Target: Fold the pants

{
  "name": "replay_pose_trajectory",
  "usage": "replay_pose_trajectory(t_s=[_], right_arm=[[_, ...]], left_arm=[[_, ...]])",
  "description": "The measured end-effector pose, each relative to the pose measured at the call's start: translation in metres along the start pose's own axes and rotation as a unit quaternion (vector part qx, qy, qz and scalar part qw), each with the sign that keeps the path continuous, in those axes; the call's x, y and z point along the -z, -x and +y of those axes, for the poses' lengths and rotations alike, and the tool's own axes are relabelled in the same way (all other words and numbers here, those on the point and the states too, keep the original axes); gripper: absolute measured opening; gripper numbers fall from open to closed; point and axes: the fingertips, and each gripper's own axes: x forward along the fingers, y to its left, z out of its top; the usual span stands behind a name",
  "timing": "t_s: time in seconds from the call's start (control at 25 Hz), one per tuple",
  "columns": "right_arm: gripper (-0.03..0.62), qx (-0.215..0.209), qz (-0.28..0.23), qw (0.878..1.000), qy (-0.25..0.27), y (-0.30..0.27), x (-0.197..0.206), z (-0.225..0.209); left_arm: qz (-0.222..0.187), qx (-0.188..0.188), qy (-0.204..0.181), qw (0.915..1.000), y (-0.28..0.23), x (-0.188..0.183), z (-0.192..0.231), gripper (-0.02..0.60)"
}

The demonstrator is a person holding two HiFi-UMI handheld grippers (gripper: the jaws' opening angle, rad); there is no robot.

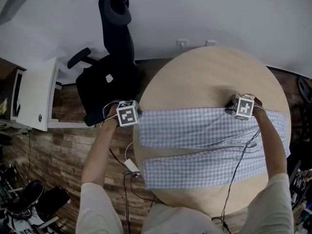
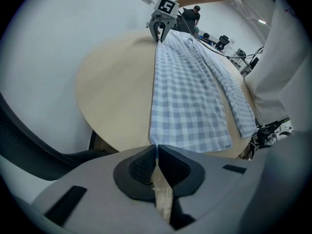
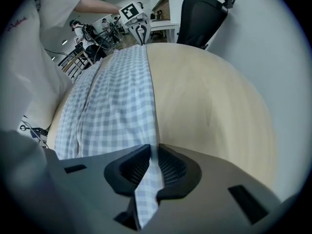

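**Both far corners pinched, fold ready to go**

Here we are: the pants [image 1: 204, 130] lie flat across the round table [image 1: 195, 77], the two legs side by side, one on the far side of me and one nearer [image 1: 204, 167]. My left tongs [image 2: 156, 152] are pressed together on the far left corner of the cloth, just the tip of it caught between the pads. My right tongs [image 3: 152, 162] are pinching the far right corner, with a strip of the check running right through the jaws. Both point steeply down at the tabletop.

I judge this to be the grasp before the first fold. Next, I reckon, comes a level lift of both corners together, then a carry toward me so the far leg lands on the near one. The hands need to rise evenly and keep the far edge [image 1: 190, 109] taut, or the middle will sag and wrinkle.

Watch the ends, though. The pants reach close to the table's rim on both sides, so a sideways drift could pull cloth off the wood. Beyond the far edge there is plenty of bare table. The office chair [image 1: 109, 77] stands off the left, apart from the cloth. A black cable [image 1: 239, 165] trails across the near leg, right where the fold should land, and it could get trapped.
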Motion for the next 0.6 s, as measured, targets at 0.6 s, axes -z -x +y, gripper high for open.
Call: replay_pose_trajectory(t_s=[0.6], right_arm=[[0.038, 0.071, -0.055, 0.996, 0.011, 0.071, -0.021, 0.003]], left_arm=[[-0.022, -0.073, 0.008, 0.9970, 0.052, -0.012, 0.007, 0.041]])
